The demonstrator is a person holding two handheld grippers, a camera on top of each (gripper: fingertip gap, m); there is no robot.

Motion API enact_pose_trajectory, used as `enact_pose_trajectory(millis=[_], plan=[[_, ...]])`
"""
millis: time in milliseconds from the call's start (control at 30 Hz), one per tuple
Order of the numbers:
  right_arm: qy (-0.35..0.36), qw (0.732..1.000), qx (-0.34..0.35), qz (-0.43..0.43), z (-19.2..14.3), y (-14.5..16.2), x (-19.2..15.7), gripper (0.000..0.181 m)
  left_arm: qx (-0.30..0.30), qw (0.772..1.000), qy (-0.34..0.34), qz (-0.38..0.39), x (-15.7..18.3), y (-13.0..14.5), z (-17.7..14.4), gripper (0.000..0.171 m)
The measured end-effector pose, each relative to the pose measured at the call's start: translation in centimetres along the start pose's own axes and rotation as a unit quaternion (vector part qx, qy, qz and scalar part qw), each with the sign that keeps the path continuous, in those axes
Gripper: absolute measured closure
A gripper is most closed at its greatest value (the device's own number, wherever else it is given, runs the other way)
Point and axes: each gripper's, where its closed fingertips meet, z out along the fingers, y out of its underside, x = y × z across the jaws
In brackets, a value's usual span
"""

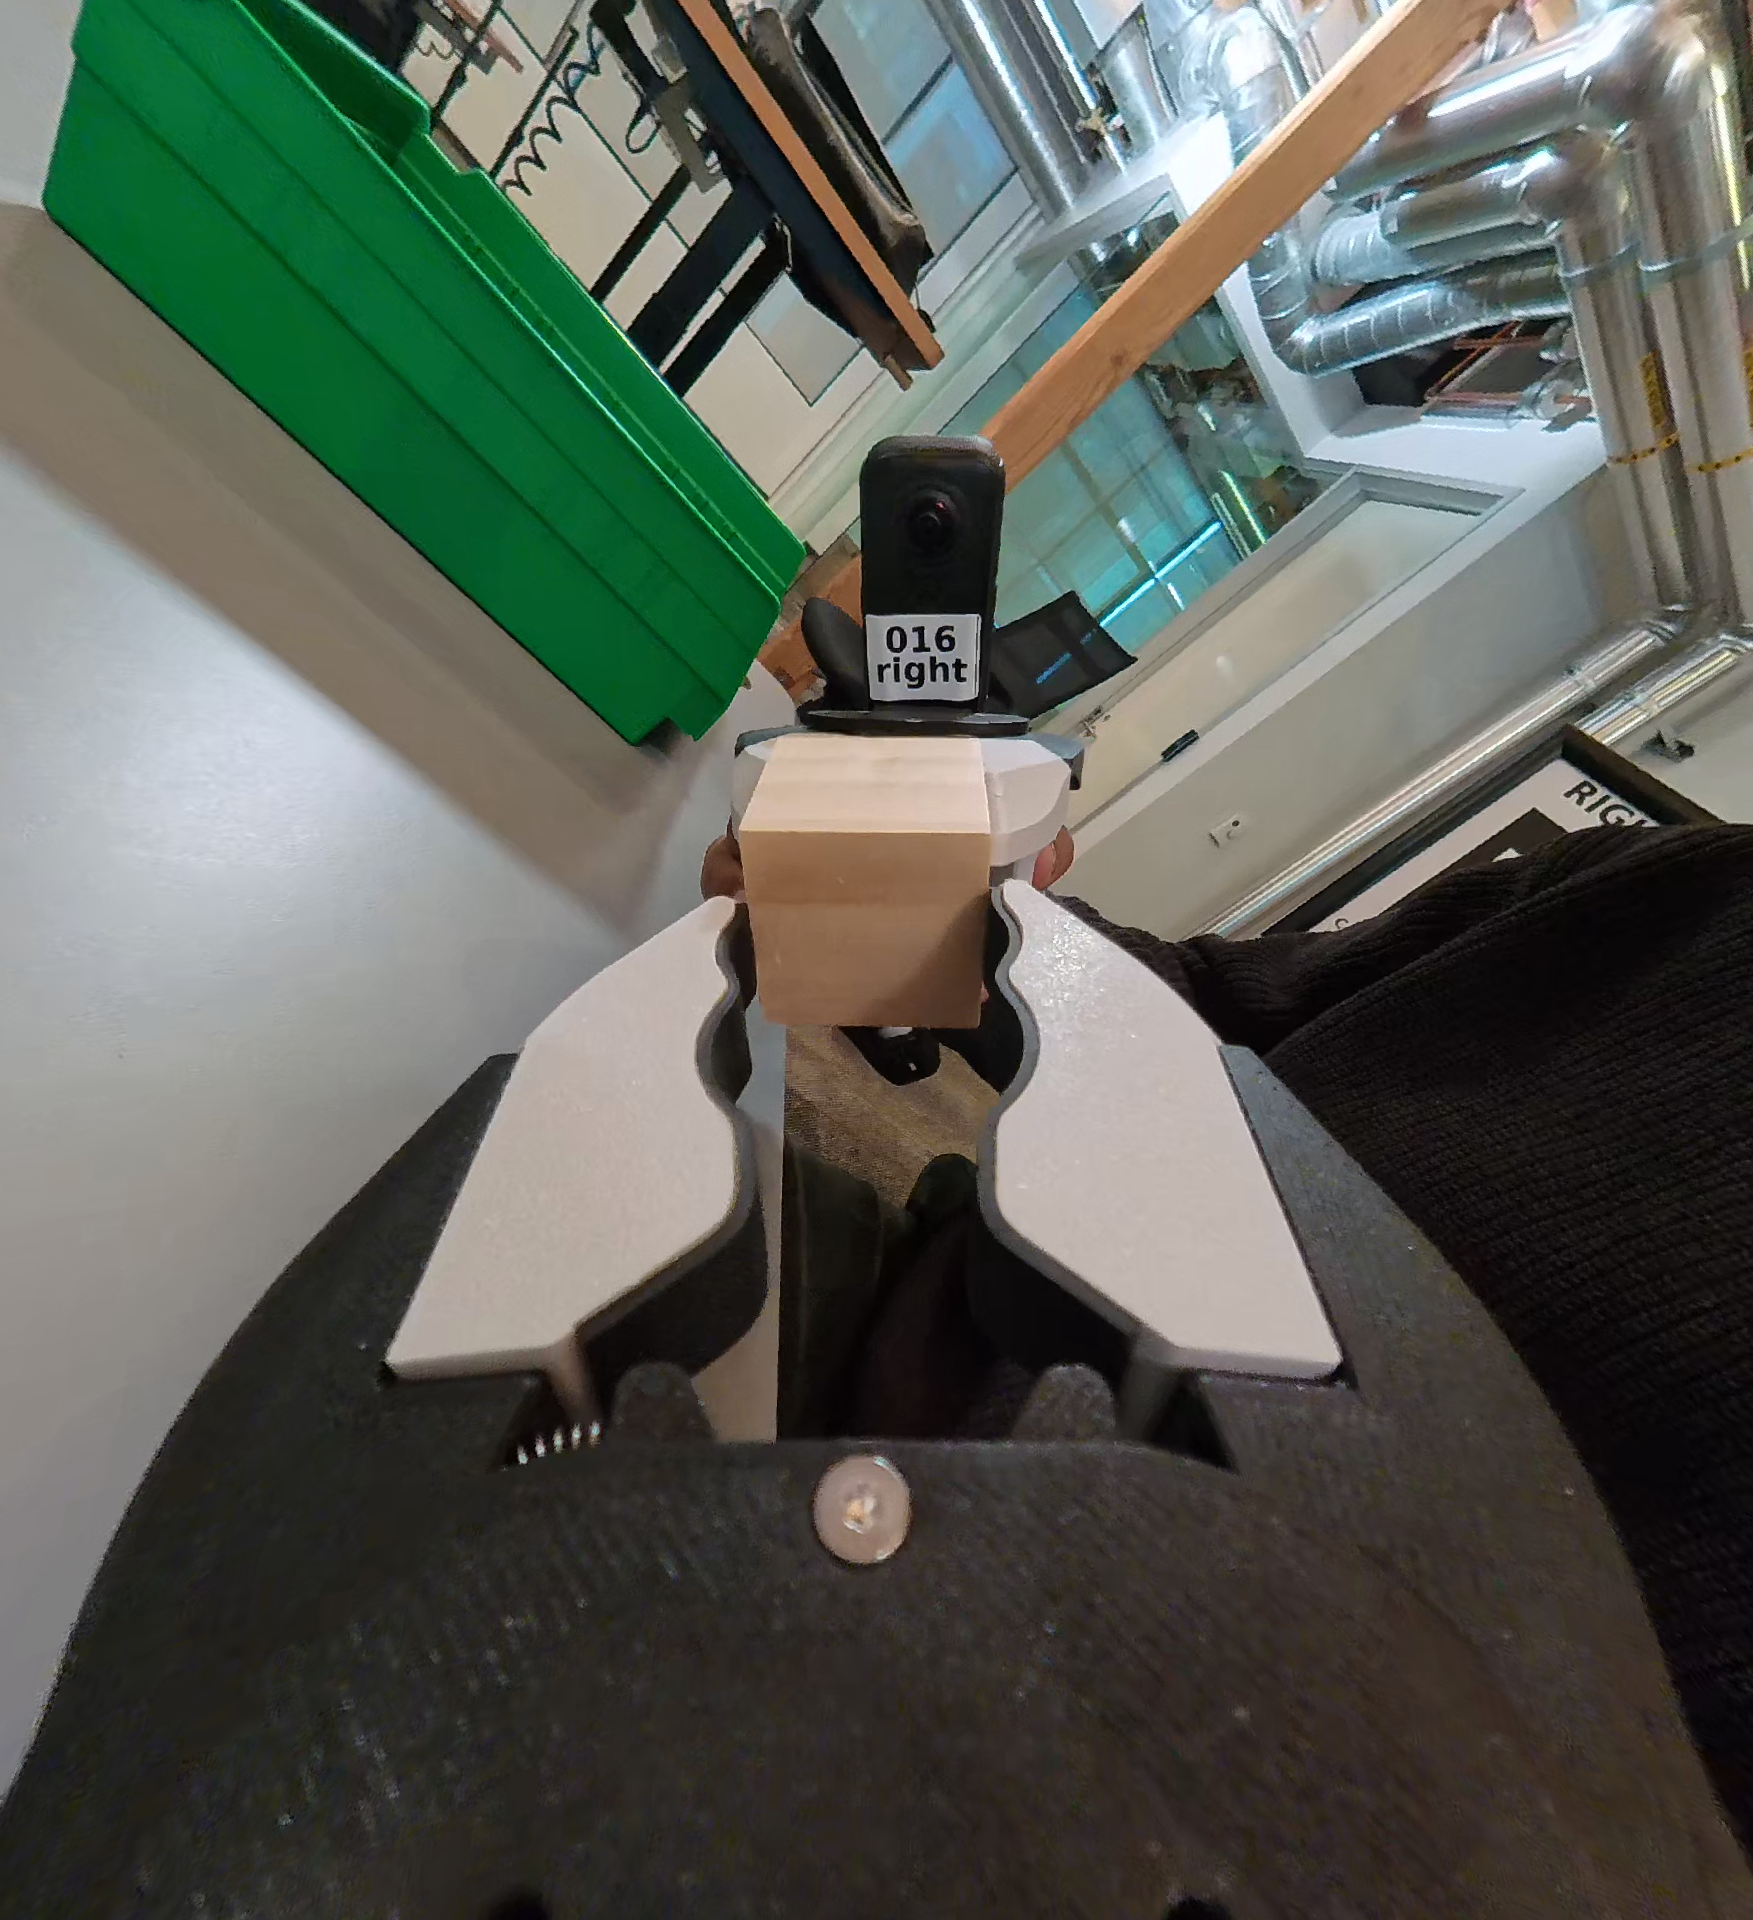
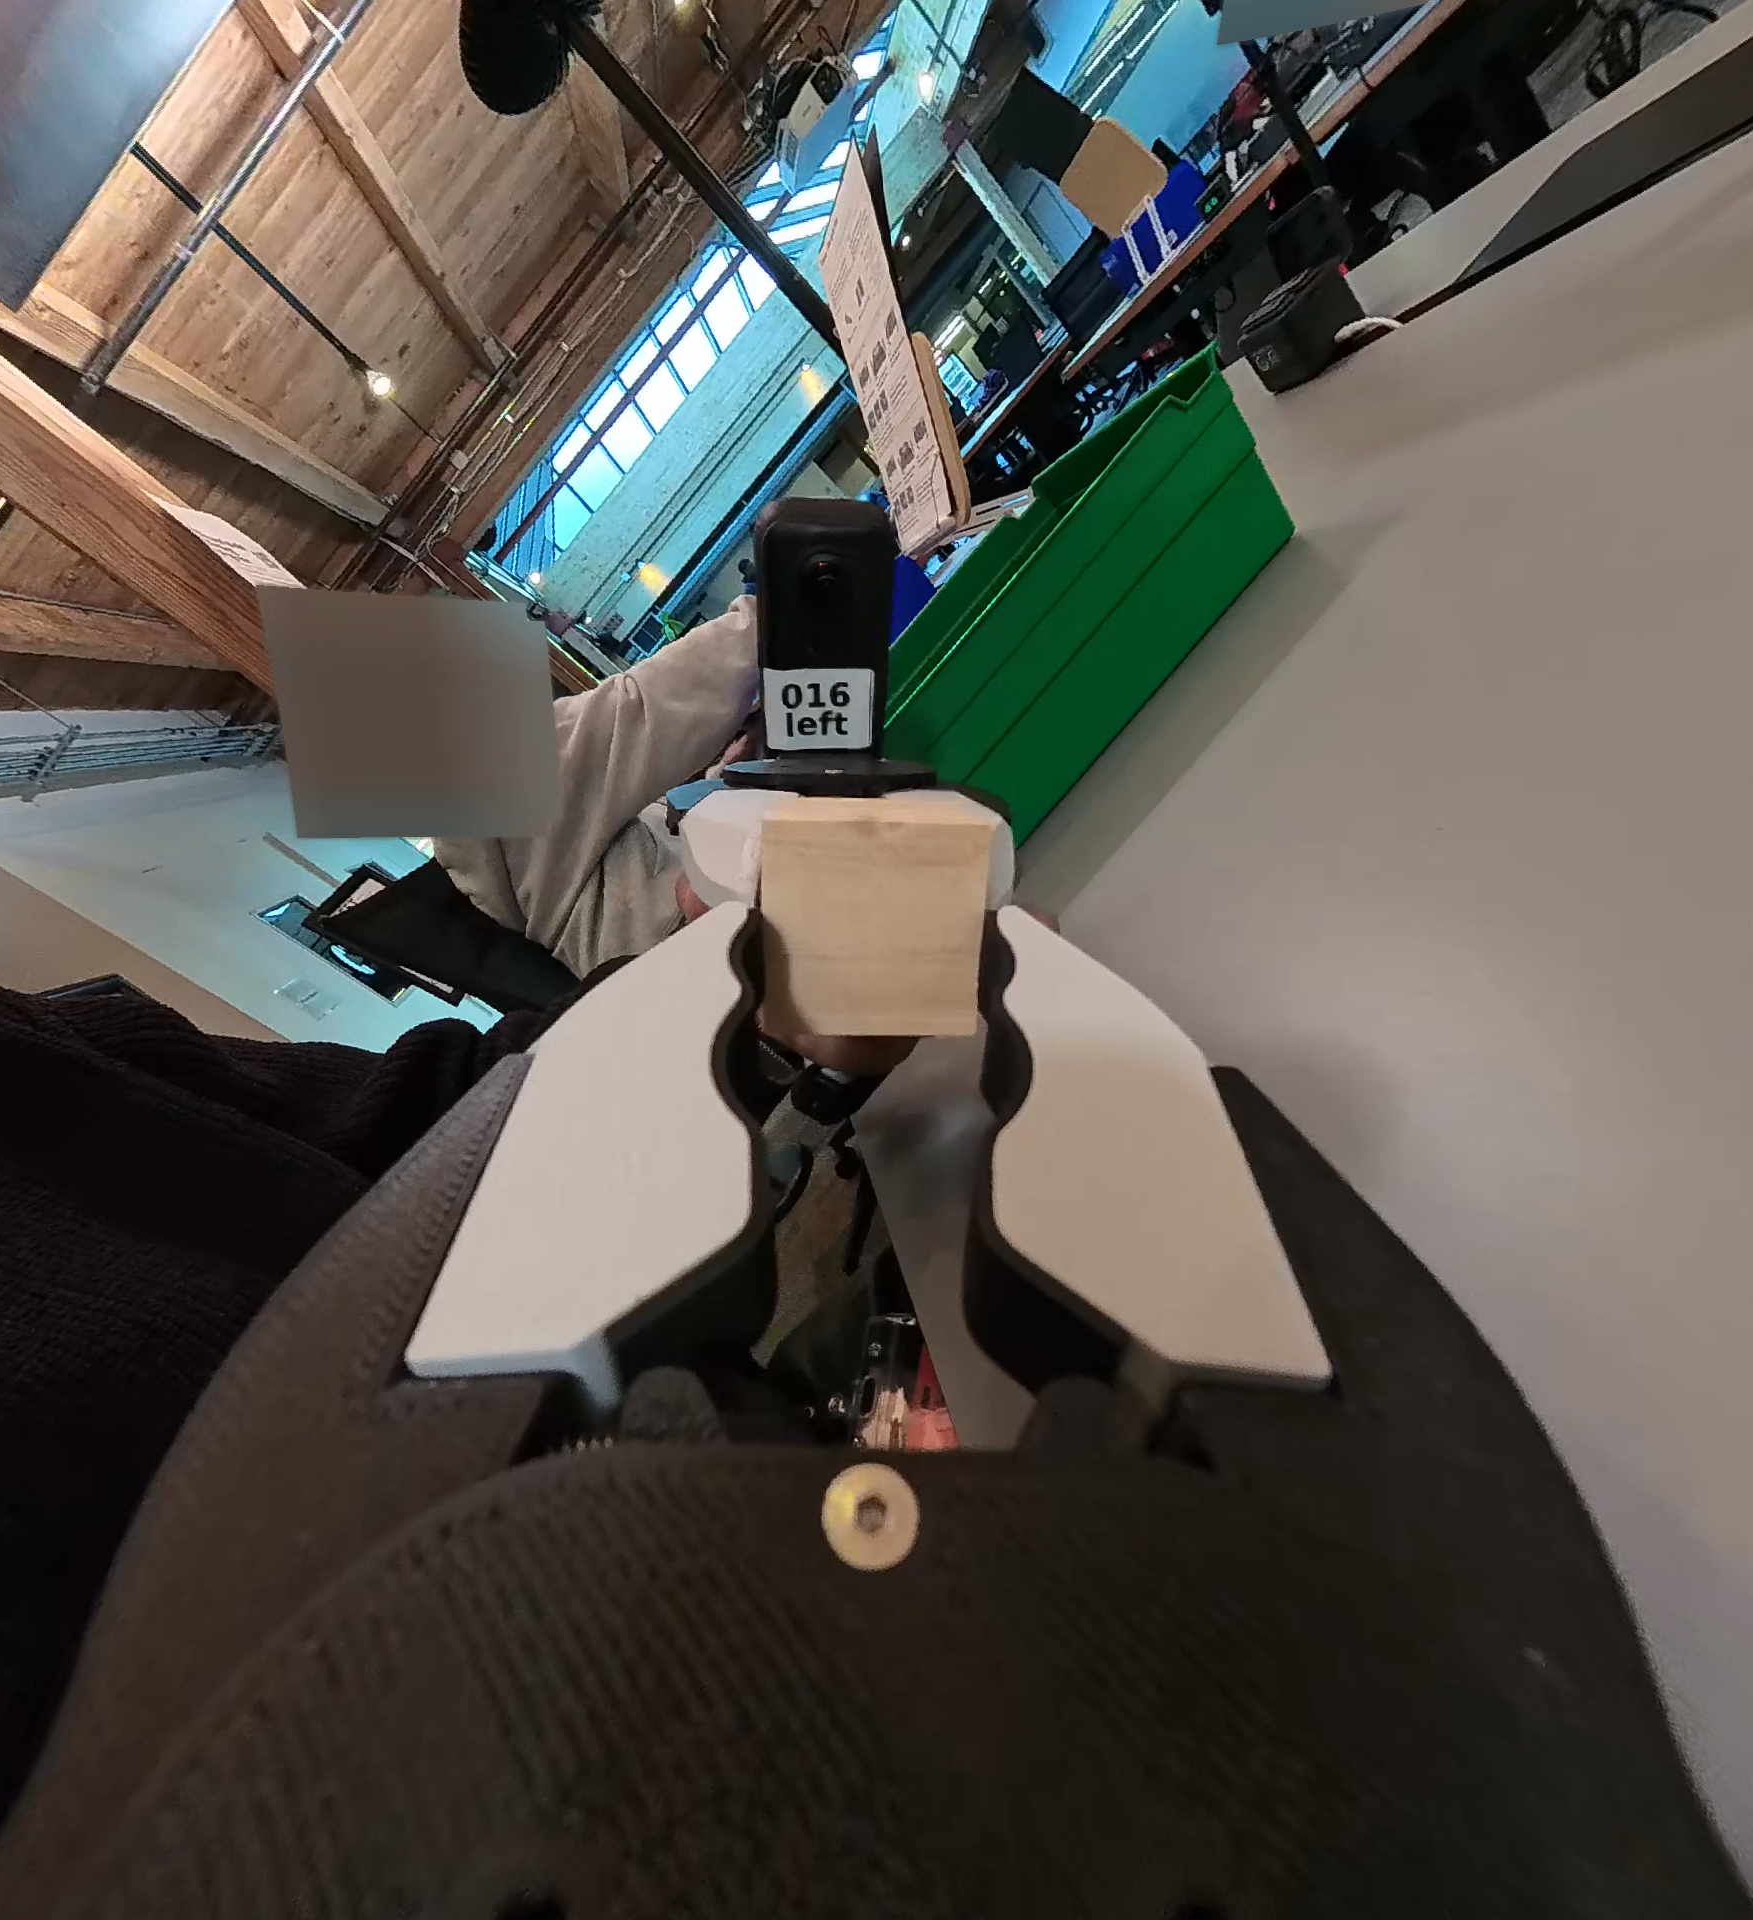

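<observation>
Nearest you, your left gripper (image 1: pixel 867 935) and right gripper (image 2: pixel 867 940) face each other, fingers of both clamped on one pale wooden cube (image 1: pixel 867 904); green plastic bin (image 1: pixel 384 312) far left.

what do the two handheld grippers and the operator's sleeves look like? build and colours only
Both match: the left gripper and right gripper have a black textured printed body, two light grey fingers with wavy dark inner pads, and a silver centre screw. Each carries a black camera bearing a white sticker. The sleeve is black ribbed knit.
</observation>
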Motion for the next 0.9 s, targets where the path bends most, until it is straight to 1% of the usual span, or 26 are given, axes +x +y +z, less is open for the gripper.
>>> enact_pose_trajectory(millis=[200, 300, 900], plan=[[0.005, 1.0, 0.006, 0.006, 0.1, 0.03, 0.32, 0.141, 0.004, 1.0, -0.013, -0.001, -0.42, -0.27, -0.13, 0.129], [0.017, 1.0, -0.005, 0.001, 0.23, 0.38, 0.67, 0.141, 0.0, 1.0, -0.026, 0.008, -0.7, -0.23, -0.18, 0.129], [0.022, 1.0, -0.02, -0.004, 0.24, 0.59, 0.59, 0.14, 0.001, 1.0, -0.019, 0.009, -0.52, -0.06, 0.0, 0.129]])
